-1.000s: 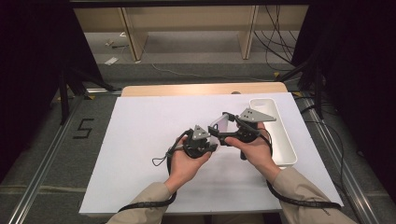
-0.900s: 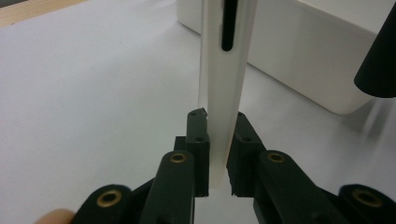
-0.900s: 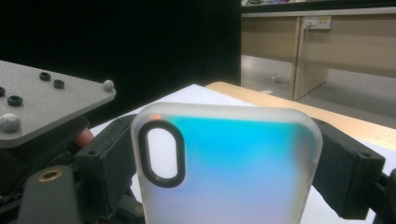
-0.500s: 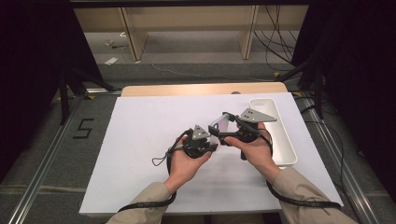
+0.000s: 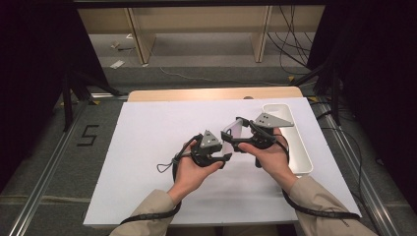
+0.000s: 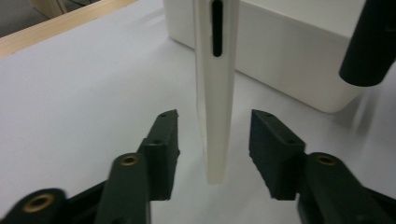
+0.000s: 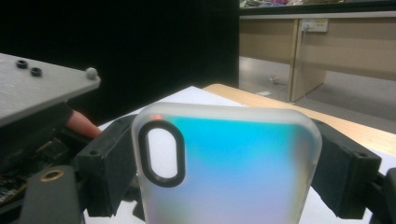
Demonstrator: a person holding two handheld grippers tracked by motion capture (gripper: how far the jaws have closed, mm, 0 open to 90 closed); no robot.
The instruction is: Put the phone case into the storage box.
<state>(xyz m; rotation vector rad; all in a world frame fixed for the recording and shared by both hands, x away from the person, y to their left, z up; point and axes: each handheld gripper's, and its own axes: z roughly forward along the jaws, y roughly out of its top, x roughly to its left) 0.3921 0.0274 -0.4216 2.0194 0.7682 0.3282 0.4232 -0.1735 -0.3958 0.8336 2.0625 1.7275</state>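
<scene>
Both forearms wear tan long sleeves. Each hand carries a black two-jaw gripper: left gripper point(image 5: 227, 158), right gripper point(image 5: 231, 129). Each bears a grey three-cornered plate on top with small dark screws. A black ribbed cable trails from each gripper past the sleeve. The jaws are matte black blocks with brass-coloured pivot bushings.

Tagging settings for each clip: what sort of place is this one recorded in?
Probably a lab recording station, not a home: a table under a white sheet, metal rails along the floor, a taped "5", loose cables and dark curtains at both sides.
</scene>
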